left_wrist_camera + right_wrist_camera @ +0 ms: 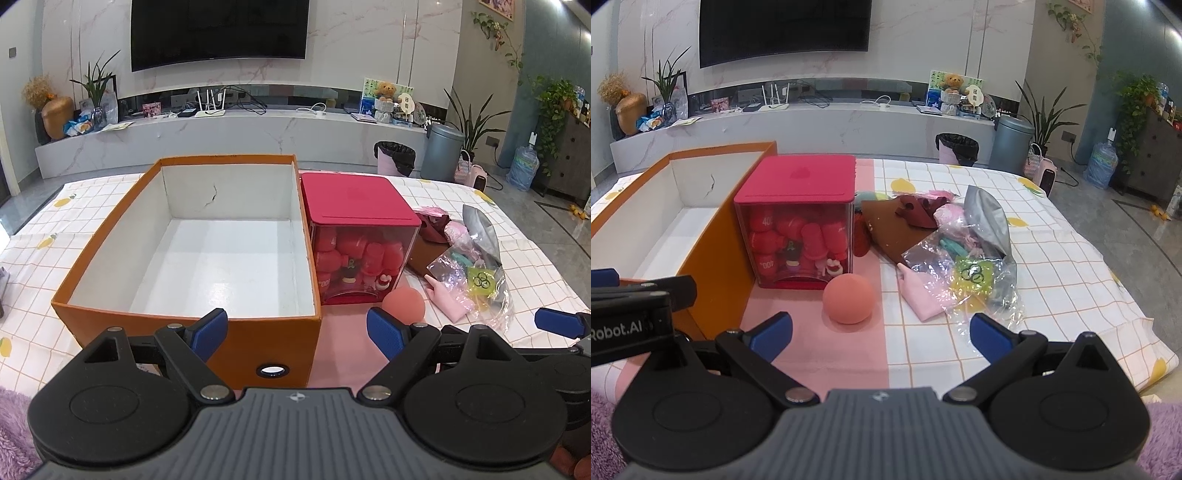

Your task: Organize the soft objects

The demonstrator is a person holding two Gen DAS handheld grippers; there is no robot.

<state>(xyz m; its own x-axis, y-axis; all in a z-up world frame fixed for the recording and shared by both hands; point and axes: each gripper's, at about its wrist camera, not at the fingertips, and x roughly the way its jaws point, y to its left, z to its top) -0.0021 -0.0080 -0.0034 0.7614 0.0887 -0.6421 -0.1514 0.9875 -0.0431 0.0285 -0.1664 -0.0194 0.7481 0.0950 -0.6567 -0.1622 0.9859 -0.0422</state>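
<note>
An orange box point(192, 325) with a white empty inside stands on the table; it also shows in the right wrist view point(716, 251). Beside it is a red-lidded clear box point(358, 214) point(798, 195) full of red soft things. A pink soft ball point(403, 302) point(849, 298) lies in front of it. To the right lies a pile: brown felt point(890, 225), a pink piece point(923, 295) and a clear bag of small items point(476, 277) point(971, 273). My left gripper point(297, 332) is open before the orange box. My right gripper point(881, 334) is open, just short of the ball.
A checked cloth with lemon prints point(1052, 266) covers the table, with a pink strip point(827, 343) under the ball. The table's right edge point(1152, 332) drops to the floor. A silver pouch point(986, 214) stands in the pile. Purple fluffy fabric point(14, 435) lies near me.
</note>
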